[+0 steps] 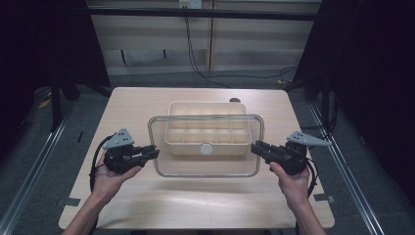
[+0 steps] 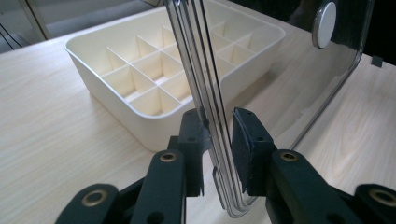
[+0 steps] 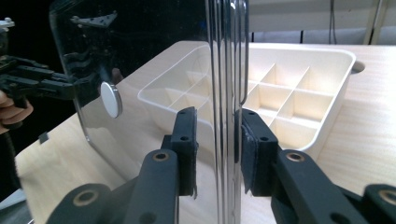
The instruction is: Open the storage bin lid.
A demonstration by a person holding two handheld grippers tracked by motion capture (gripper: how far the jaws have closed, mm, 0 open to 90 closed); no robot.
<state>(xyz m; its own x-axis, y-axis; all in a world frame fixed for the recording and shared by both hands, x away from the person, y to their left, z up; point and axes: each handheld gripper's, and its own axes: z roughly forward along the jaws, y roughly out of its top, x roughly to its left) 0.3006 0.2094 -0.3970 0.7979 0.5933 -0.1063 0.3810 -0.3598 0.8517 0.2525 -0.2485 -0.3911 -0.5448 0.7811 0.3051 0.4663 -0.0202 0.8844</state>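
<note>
Desk (image 1: 147, 205): light wood, dark surroundings
Lid (image 1: 205, 169): clear, round white knob (image 1: 206, 149), held above divided cream tray (image 1: 205, 128)
Left gripper (image 1: 155, 152): clamped on lid's left edge
Right gripper (image 1: 254, 148): clamped on right edge

The edge of a clear lid (image 3: 226, 93) is bracketed by the two black jaws of the right gripper (image 3: 217, 149), the rim standing upright between the pads. A round white knob (image 3: 111, 99) is seen on the lid's face. Behind it, a cream divided tray (image 3: 299, 100) rests on the wooden table (image 3: 369, 140). The left gripper (image 3: 32, 84) is seen at the far edge.
</note>
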